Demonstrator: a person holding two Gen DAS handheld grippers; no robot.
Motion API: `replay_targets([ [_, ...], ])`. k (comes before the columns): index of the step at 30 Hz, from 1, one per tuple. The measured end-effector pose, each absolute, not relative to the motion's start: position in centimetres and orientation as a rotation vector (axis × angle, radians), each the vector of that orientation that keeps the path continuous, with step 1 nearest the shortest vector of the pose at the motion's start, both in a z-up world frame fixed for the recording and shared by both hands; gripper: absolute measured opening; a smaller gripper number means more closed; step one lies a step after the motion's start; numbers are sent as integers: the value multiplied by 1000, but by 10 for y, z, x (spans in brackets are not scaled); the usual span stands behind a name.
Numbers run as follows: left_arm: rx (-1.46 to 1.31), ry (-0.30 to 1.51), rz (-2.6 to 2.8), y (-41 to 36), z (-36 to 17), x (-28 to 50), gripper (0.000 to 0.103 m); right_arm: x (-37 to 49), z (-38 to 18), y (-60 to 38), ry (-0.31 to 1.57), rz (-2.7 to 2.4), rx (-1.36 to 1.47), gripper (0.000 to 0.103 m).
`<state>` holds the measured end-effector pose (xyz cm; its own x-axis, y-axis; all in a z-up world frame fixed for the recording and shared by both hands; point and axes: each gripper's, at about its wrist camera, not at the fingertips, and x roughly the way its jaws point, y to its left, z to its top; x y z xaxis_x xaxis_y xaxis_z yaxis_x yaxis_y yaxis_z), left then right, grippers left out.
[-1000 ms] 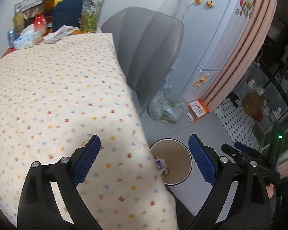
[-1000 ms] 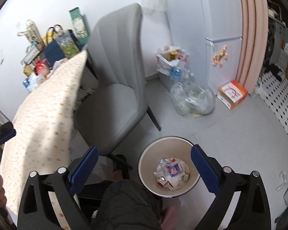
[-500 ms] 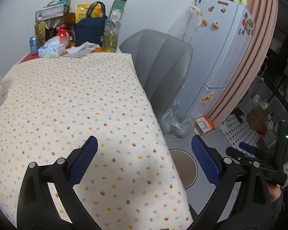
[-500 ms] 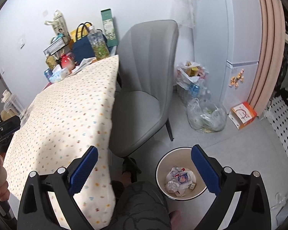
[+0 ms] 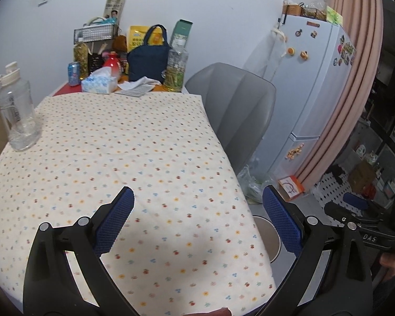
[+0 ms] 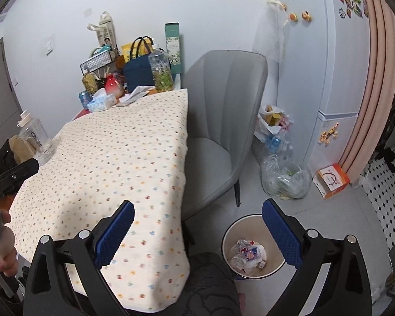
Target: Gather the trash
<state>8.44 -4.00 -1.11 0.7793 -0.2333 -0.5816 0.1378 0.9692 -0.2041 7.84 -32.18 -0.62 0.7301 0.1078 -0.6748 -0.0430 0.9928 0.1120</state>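
- Left wrist view: table (image 5: 123, 142) stretches ahead of the left tongs (image 5: 197, 221), spread wide, gripping nothing.
- Bin (image 6: 252, 250) sits on the floor just under the right tongs (image 6: 197, 221), also spread and empty.
- Trash (image 6: 246, 254) is inside it: crumpled wrappers, probably light and squishy, so pinch a bunched fold.

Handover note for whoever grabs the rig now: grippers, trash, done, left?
Left gripper: open, holding nothing, over the table.
Right gripper: open, holding nothing, over the table edge beside the bin.
Bin is on the floor by the chair, with wrappers already in it.
Left: no loose trash shows on the cloth; check the clutter at the far end.
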Motion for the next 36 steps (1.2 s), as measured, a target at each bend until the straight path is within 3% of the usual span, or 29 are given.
replay_targets([
  [15,-173,575,-137,-9,13,54,97,49,31,-294,686,83,80,95],
  [36,-165,567,-141,-12,19,50,97,47,32,-297,672,110,88,95],
])
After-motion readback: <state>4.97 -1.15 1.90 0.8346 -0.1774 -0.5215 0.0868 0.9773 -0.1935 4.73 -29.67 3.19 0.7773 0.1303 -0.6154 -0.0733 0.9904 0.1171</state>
